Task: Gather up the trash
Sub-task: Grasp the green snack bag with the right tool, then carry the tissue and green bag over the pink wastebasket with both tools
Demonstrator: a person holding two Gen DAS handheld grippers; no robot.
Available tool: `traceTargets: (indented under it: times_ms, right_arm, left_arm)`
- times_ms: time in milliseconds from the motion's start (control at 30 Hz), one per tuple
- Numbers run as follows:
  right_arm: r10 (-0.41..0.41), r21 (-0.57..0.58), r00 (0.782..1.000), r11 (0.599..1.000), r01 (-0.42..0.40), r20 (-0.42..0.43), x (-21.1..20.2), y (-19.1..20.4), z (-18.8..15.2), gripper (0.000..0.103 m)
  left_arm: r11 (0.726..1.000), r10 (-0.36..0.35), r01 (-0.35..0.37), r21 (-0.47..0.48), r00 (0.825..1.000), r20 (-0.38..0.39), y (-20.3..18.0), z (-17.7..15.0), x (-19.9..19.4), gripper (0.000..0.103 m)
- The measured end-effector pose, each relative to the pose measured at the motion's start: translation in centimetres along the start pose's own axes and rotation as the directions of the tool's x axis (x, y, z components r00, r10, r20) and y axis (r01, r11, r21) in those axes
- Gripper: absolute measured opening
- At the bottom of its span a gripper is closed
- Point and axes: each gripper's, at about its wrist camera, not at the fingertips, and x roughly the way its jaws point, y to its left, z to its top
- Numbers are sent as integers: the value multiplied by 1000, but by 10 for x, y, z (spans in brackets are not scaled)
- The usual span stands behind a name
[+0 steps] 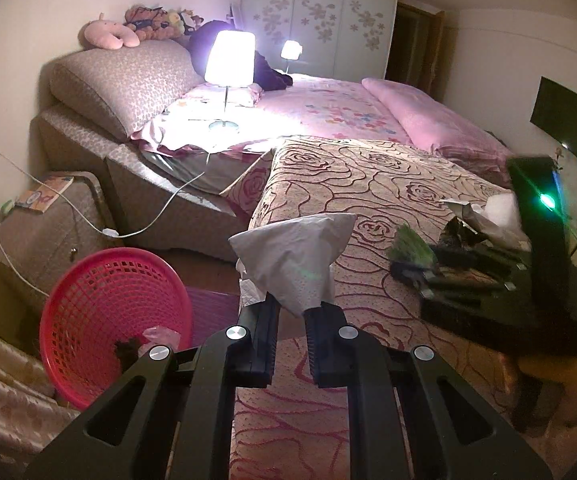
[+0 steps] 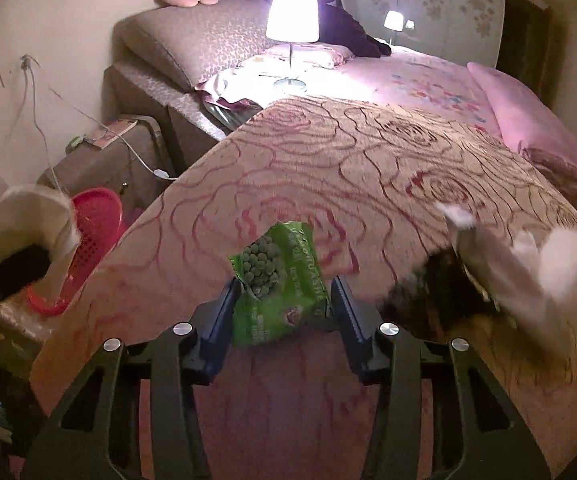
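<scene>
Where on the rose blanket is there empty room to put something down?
The rose blanket is bare across its middle, from the lamp side to the pink quilt. It is crowded near the front edge: the green pea packet sits between the right gripper fingers, with crumpled white wrappers beside it.

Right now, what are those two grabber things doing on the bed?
A person is picking up trash with a grabber in each hand. The left gripper is shut on a white tissue, held up near the red basket on the floor. The right gripper has a green pea snack bag between its fingers on the rose-patterned blanket. More crumpled paper lies to its right.
</scene>
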Motion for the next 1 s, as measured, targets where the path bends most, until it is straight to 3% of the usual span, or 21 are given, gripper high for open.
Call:
traceTargets:
  times_ms: [333, 500, 700, 800, 967, 1000]
  right_arm:
    - [18, 2, 1000, 1000, -18, 20, -23, 3, -35, 47]
    - [40, -5, 999, 999, -40, 30, -22, 7, -37, 61]
    - [32, -4, 999, 999, -32, 24, -20, 9, -36, 64]
    - [64, 3, 998, 998, -65, 23, -20, 7, -35, 69]
    - [72, 12, 997, 997, -72, 24, -21, 6, -34, 68]
    - [70, 20, 997, 997, -70, 29, -21, 5, -34, 63]
  left_arm:
    - [1000, -4, 4, 13, 1000, -4, -5, -2, 0, 12]
    - [1000, -3, 3, 11, 1000, -3, -5, -2, -1, 12]
    - [1000, -3, 3, 5, 1000, -5, -4, -2, -1, 12]
    - [1000, -3, 3, 3, 1000, -5, -3, -2, -1, 12]
    - [1000, -2, 2, 3, 1000, -6, -2, -2, -1, 12]
    - [1000, -2, 2, 3, 1000, -7, -1, -1, -1, 12]
